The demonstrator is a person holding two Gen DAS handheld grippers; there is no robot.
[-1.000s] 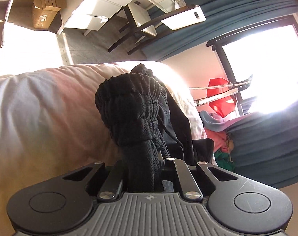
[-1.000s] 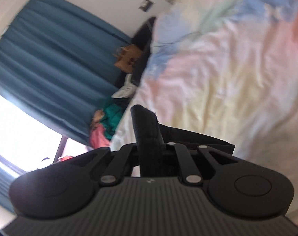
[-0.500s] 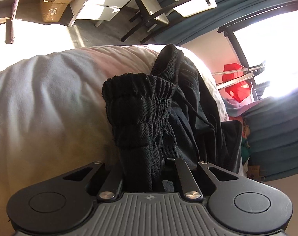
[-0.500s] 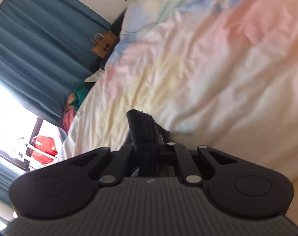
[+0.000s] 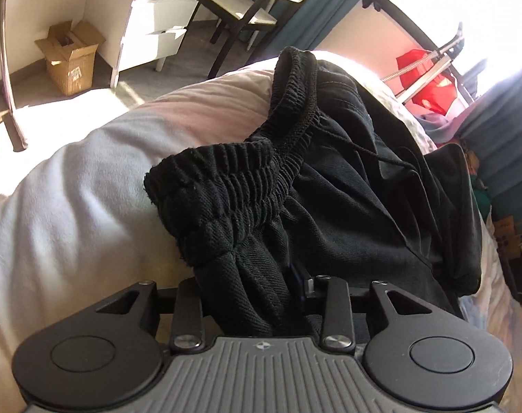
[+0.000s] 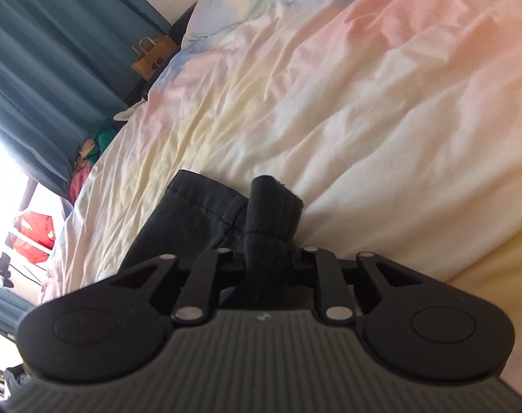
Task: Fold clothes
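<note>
You hold one black garment [image 5: 347, 206], a pair of trousers in woven twill with a ribbed elastic waistband and a thin drawcord. It lies on the bed [image 5: 71, 206], bunched toward the right side of the left wrist view.

Your left hand-held gripper [image 5: 257, 296] is clenched on a gathered section of the waistband. Your right hand-held gripper [image 6: 267, 258] is clenched on a second ribbed fold of the same garment; a stitched hem edge lies just left of it.

The bed carries one wrinkled cotton cover in pastel pink, yellow and blue patches.

Surroundings, counted: one open cardboard box [image 5: 70, 56] on the far left floor, its label too small to read; one chair [image 5: 236, 3] beside it; teal pleated curtains [image 6: 44, 69]; one brown paper bag [image 6: 152, 56] near the far end of the bed; one red item [image 6: 33, 230] by the window. No writing is legible.
</note>
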